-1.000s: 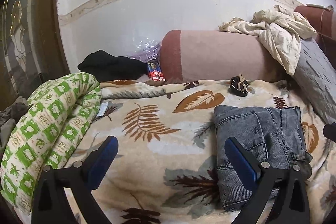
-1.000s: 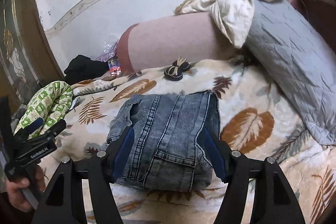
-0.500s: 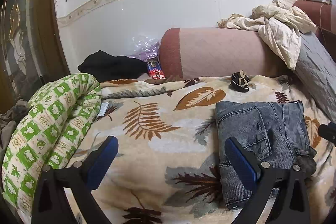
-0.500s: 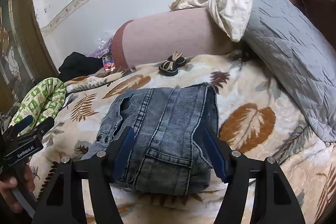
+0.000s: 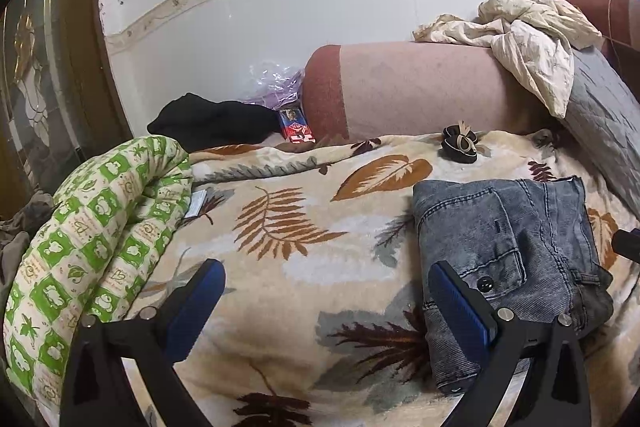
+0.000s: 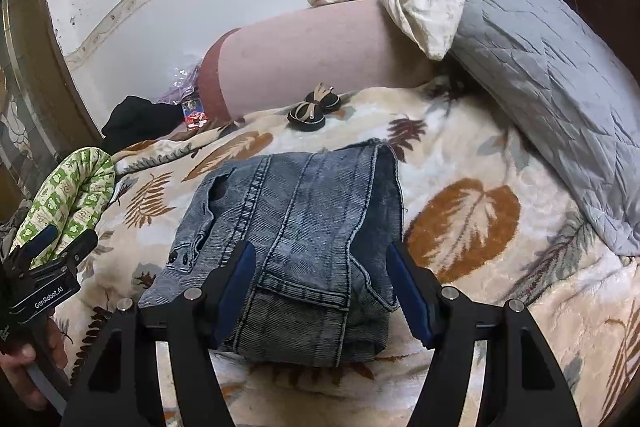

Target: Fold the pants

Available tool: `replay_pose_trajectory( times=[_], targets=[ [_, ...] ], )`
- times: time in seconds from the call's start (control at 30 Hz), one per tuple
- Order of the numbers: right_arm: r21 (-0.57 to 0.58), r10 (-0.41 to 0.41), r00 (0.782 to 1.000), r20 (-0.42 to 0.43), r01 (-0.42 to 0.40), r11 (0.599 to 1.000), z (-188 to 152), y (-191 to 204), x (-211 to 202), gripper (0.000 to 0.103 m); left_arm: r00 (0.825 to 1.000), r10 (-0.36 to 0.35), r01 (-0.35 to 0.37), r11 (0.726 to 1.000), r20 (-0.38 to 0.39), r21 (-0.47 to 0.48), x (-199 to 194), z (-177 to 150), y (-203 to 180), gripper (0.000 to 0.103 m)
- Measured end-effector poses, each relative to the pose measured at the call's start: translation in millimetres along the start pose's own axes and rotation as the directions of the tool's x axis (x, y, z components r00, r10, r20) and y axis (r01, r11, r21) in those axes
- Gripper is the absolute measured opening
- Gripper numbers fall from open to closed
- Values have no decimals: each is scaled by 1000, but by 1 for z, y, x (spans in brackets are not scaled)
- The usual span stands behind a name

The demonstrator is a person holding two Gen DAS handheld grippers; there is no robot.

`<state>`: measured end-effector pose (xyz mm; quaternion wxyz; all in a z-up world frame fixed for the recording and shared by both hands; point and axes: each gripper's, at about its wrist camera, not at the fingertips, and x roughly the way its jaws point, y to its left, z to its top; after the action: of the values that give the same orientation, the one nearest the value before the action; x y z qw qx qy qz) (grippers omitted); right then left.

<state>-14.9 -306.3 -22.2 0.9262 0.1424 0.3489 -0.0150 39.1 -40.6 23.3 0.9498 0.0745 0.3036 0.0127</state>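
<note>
So up close, the right gripper (image 6: 322,287) has its blue-padded fingers spread wide, one on each side of the near end of the jeans (image 6: 296,243) — nothing pinched between them. The left gripper (image 5: 326,301) is spread just as wide over bare blanket, its right finger (image 5: 460,307) overlapping the left edge of the denim in that view; I can't tell if it actually touches.

The pants are folded into a chunky, roughly square bundle of grey-blue washed denim, several layers thick. You can see the stitched seams running lengthwise, a back pocket on top, a couple of dark buttons near the left side and a frayed hem at the far right corner. The bundle lies flat on the cream leaf-print blanket (image 6: 472,163) — about mid-bed.

Off to the left there's a rolled green-and-white quilt (image 5: 92,239). Past the jeans sits a small black hair bow (image 6: 314,109), then a pink bolster (image 5: 416,87) against the white wall, with a crumpled cream cloth (image 5: 528,35) draped over it and a grey quilted pillow (image 6: 552,67) leaning on the right. A black garment (image 5: 208,119) lies in the far left corner.
</note>
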Motion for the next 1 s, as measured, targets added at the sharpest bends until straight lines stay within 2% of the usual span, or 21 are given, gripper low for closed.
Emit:
replay_pose_trajectory(
  times=[1.0],
  targets=[
    [36, -11, 999, -39, 12, 999, -1, -7, 6, 69, 1000, 0, 0, 1000, -22, 17, 7, -3, -4, 103]
  ],
)
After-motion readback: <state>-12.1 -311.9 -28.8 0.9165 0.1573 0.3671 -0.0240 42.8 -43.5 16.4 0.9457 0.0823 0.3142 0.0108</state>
